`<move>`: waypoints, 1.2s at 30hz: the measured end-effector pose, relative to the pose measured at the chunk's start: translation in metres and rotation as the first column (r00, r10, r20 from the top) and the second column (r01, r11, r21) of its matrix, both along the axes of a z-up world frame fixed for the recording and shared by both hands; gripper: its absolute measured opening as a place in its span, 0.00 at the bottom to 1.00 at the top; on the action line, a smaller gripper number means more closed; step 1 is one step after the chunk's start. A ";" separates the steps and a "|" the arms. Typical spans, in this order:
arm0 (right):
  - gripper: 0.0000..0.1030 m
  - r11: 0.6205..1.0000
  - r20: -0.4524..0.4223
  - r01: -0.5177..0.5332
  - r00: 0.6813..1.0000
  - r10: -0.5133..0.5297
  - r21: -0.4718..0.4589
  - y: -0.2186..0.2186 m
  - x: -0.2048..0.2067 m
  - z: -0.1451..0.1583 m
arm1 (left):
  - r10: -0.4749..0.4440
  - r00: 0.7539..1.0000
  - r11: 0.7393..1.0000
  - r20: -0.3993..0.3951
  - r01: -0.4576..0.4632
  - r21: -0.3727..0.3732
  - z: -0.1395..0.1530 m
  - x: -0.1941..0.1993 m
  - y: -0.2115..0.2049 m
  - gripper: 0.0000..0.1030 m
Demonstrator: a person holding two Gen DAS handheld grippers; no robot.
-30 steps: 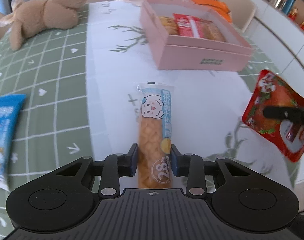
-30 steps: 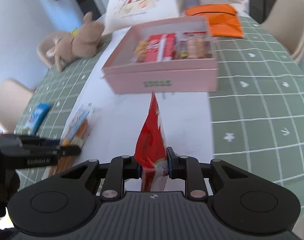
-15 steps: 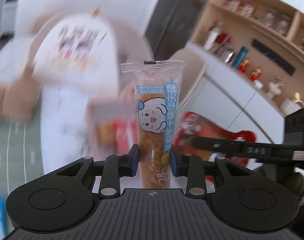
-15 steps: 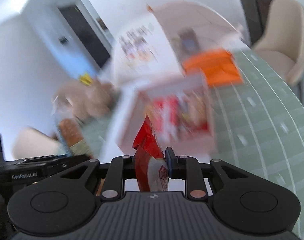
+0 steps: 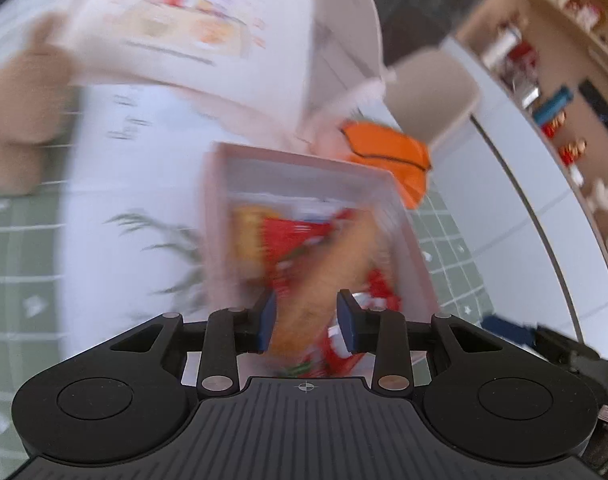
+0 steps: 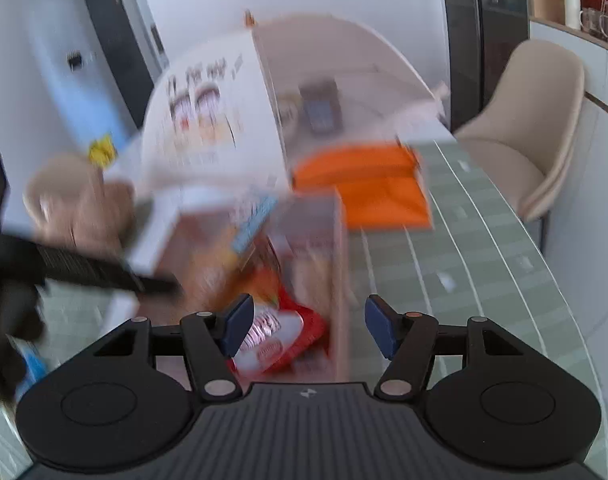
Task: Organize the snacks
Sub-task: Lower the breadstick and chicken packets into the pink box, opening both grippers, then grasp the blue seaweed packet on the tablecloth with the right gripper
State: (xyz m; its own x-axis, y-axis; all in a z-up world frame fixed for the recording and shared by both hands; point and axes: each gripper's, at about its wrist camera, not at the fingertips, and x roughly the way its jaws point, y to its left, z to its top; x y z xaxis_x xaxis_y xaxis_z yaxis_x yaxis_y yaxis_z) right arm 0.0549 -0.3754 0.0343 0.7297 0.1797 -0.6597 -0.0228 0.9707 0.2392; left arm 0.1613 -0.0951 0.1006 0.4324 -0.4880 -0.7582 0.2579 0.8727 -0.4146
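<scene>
Both views are motion-blurred. My left gripper [image 5: 306,328] is over the near end of the pink box [image 5: 216,216] and is shut on the long orange snack stick pack [image 5: 328,268], which reaches into the box over other snacks. My right gripper [image 6: 306,330] is open over the same pink box [image 6: 340,264]. The red snack bag [image 6: 280,336] lies loose in the box below the right gripper, by its left finger. The left gripper's arm [image 6: 84,268] shows as a dark bar at the left of the right wrist view.
An orange pouch [image 5: 396,160] lies behind the box on the green checked tablecloth [image 6: 484,264]. A plush toy [image 5: 20,120] sits at the far left. The box lid with printed pictures [image 5: 192,28] stands behind. A beige chair [image 6: 544,128] stands at the right.
Both grippers came down from the raised position to the pink box. The right gripper opened and let go of the red bag, which now lies in the box. The left still grips the stick pack.
</scene>
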 end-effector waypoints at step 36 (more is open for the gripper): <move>0.68 0.922 -0.080 -0.364 0.931 0.356 -0.136 0.191 -0.107 -0.028 | 0.276 0.961 0.955 -0.017 -0.272 0.121 -0.054 -0.201 0.136 0.35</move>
